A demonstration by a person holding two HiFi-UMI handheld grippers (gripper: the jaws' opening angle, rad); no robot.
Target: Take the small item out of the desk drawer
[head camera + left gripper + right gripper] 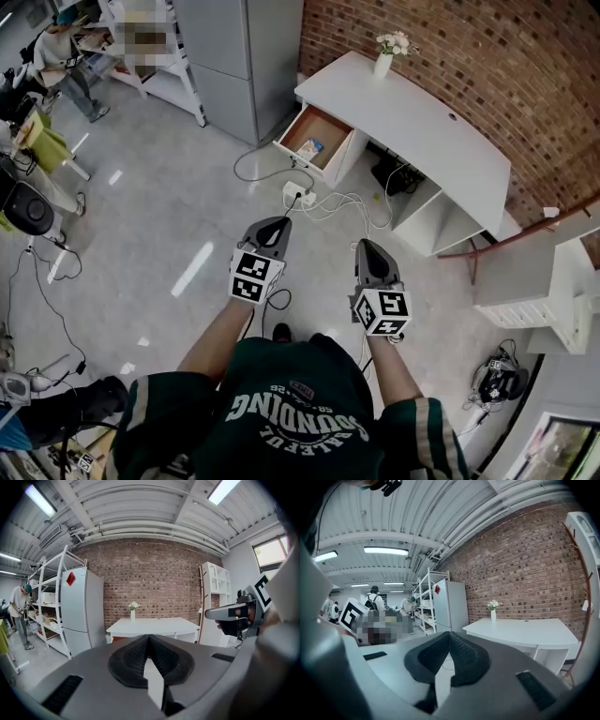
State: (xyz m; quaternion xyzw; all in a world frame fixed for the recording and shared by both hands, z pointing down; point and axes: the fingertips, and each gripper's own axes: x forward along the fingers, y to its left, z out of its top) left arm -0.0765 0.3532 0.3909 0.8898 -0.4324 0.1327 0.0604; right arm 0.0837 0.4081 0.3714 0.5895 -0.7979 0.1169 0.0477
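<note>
Held out in front of the person in the head view, the left gripper (279,223) and right gripper (366,246) are well apart from the white desk (422,122). Its drawer (324,129) stands open, with the small item (309,147) inside. Left gripper view: jaws together, empty. Right gripper view: jaws together, empty. The approach and pick-up are still to do.
</note>
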